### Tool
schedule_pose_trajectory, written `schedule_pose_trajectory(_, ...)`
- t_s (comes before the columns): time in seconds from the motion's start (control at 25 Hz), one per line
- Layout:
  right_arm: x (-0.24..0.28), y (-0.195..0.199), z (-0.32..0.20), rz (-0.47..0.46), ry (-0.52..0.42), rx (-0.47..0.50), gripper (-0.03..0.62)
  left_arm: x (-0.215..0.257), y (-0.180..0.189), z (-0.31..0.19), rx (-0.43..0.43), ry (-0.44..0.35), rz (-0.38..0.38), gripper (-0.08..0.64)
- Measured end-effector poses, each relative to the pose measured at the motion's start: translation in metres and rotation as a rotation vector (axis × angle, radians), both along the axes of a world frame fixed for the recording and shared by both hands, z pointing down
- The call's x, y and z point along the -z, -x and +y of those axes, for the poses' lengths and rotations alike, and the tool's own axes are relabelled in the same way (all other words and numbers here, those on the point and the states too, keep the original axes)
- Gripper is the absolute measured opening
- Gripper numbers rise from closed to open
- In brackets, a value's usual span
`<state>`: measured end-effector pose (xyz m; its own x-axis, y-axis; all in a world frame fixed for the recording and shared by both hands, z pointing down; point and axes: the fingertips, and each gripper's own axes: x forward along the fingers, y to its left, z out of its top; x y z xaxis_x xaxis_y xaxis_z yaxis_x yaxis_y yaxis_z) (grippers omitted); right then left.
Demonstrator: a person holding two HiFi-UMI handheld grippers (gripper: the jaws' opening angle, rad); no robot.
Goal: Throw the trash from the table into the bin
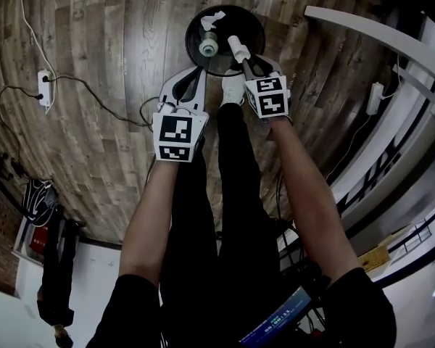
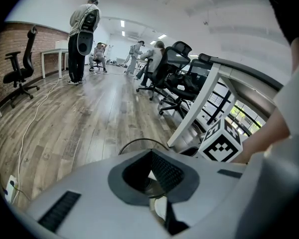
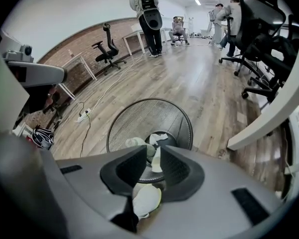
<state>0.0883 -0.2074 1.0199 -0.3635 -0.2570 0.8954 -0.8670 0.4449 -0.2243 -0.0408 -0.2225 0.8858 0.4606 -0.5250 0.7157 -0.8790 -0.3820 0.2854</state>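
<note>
One bin [image 1: 252, 27] — two trash pieces [image 1: 209, 44] inside, third piece [image 1: 238, 47] over it

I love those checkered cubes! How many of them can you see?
2. One marker cube sits on the left gripper. The other sits on the right gripper. Both are close to the bin. None seems hidden.

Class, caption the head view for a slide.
Left gripper and right gripper above a black mesh bin, a white cylinder at the right jaws.
</note>
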Motion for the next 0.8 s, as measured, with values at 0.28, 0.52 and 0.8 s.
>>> schedule_pose_trajectory(0.28, 0.013, 0.002, 0.002, 0.0, -0.015, 0.014, 0.078, 0.012, 0.002, -0.002, -0.006, -0.019, -0.001, 0.008)
schedule_pose_trajectory(0.52, 0.065, 0.007, 0.007, -0.031, -0.039, 0.011, 0.077, 0.053, 0.004, -0.005, -0.018, -0.044, 0.003, 0.008)
schedule_pose_trajectory(0.8, 0.139, 0.012, 0.003, -0.064, -0.082, -0.012, 0.008, 0.117, 0.006, -0.012, -0.041, -0.089, 0.003, 0.008)
